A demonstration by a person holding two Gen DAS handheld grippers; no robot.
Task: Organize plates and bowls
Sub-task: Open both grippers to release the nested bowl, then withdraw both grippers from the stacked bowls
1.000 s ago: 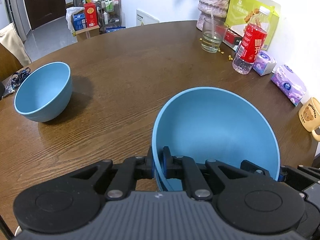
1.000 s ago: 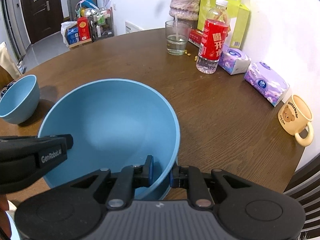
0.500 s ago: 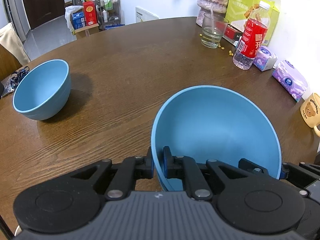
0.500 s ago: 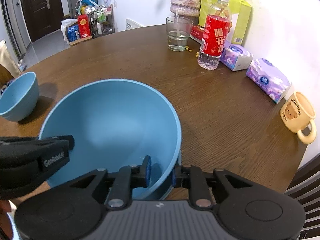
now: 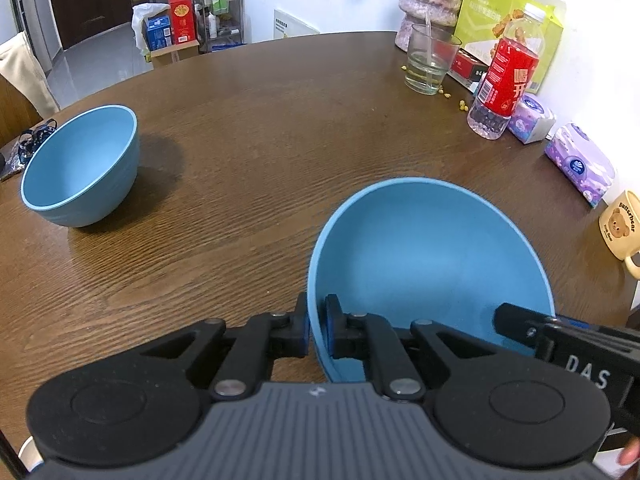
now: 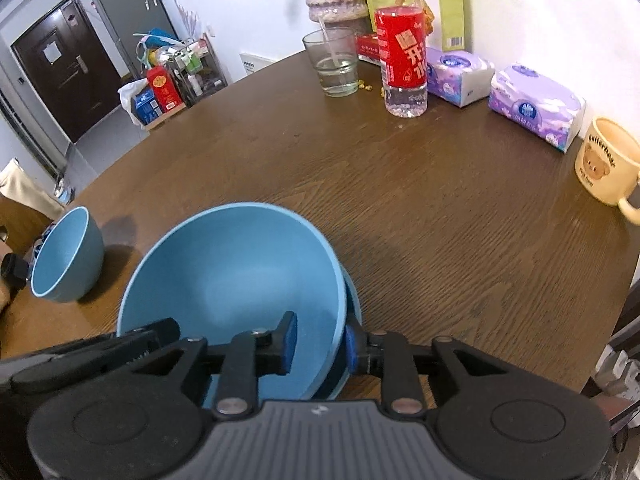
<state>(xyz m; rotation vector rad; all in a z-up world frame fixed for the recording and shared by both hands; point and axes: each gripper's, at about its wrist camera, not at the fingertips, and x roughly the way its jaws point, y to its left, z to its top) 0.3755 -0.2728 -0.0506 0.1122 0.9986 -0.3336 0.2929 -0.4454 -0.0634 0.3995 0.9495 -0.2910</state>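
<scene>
A large blue bowl (image 5: 432, 256) rests on the brown table (image 5: 260, 128), and my left gripper (image 5: 316, 328) is shut on its near left rim. In the right wrist view the same bowl (image 6: 240, 280) seems to sit inside a second blue dish, whose rim (image 6: 354, 300) shows at the lower right. My right gripper (image 6: 320, 340) straddles both rims on the right side, one pad inside the bowl and one outside, with a gap to the wall, so it is open. A smaller blue bowl (image 5: 80, 168) stands apart on the left.
Along the far right edge stand a glass (image 5: 430, 60), a red-labelled bottle (image 5: 506, 80), two tissue packs (image 5: 580, 164), a bear mug (image 5: 620, 224) and a vase (image 5: 432, 0). A chair (image 5: 20, 80) stands beyond the left edge.
The right gripper's pads have spread apart and come off the bowl's rim, and its view has rolled and shifted. The left gripper still clamps the rim in the same place.
</scene>
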